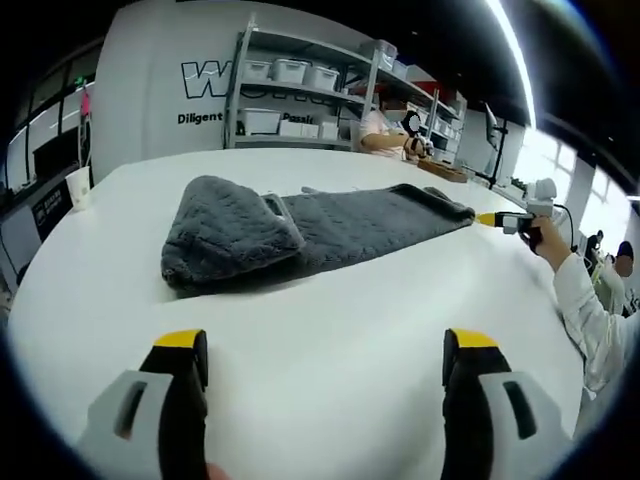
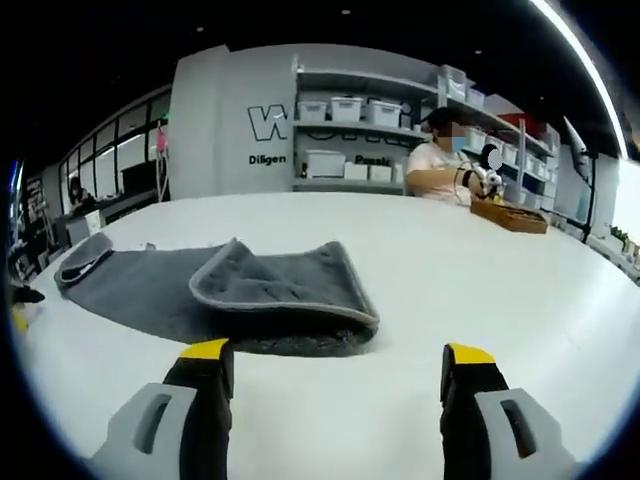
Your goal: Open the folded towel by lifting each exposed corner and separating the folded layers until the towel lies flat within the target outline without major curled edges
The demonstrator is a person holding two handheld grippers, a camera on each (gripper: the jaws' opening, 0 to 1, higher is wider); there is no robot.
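Towel first: the dark grey plush towel (image 1: 300, 232) lies on the white round table (image 1: 330, 360), partly opened — one end spread long and flat, the other doubled over in a thick rounded fold. In the left gripper view the left gripper (image 1: 325, 365) hovers short of that fold, jaws released and empty; the right gripper (image 1: 503, 220) shows at the far end, just beside the towel's corner. In the right gripper view the right gripper (image 2: 338, 385) has its jaws spread wide, holding nothing, just short of the curled flap (image 2: 285, 285). I judge the next step goes best by pinching only the top layer at its corner, lifting low, and drawing it outward while the other gripper pins the flat end.
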